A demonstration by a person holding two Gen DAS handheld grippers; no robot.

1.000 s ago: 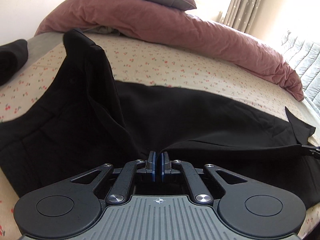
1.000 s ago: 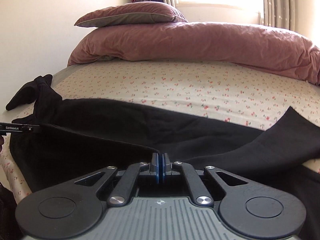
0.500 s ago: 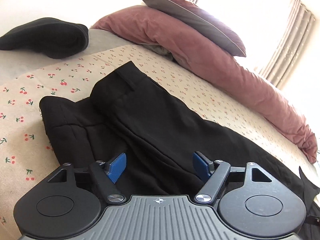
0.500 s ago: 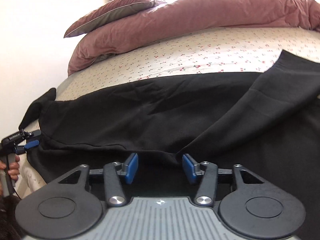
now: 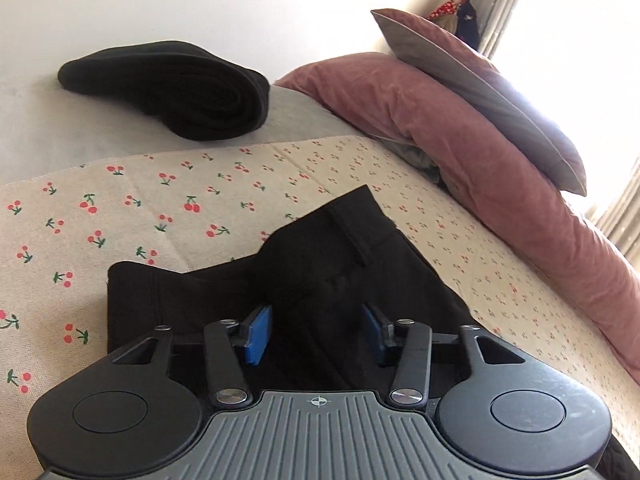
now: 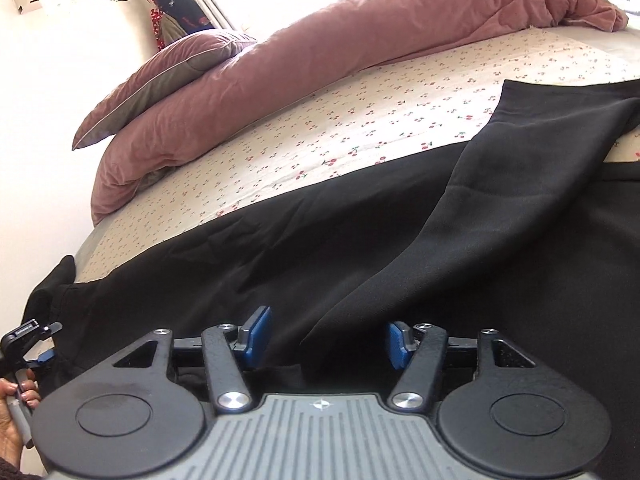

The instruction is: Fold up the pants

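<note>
Black pants (image 6: 360, 240) lie stretched across the cherry-print sheet (image 6: 360, 112), one leg end folded back at the right. The waistband (image 5: 340, 248) with a belt loop lies flat just ahead of my left gripper (image 5: 316, 334). That gripper's jaws stand apart and are closing, with black cloth lying between the blue pads (image 5: 258, 332), which do not press on it. My right gripper (image 6: 328, 340) hovers over the pants' near edge, its jaws apart and closing slightly, cloth beneath them. The left gripper (image 6: 32, 344) also shows at the far left in a hand (image 6: 12, 412).
A folded black garment (image 5: 172, 88) rests on the grey bed edge at the far left. A pink duvet (image 5: 480, 152) with a pillow (image 5: 480, 80) on top runs along the back of the bed. Curtains (image 5: 624, 200) and a bright window lie beyond.
Both grippers were shut on the pants' edge a second ago and have let go; the cloth now lies flat. The left view swung toward the waistband and both wrists rolled.
</note>
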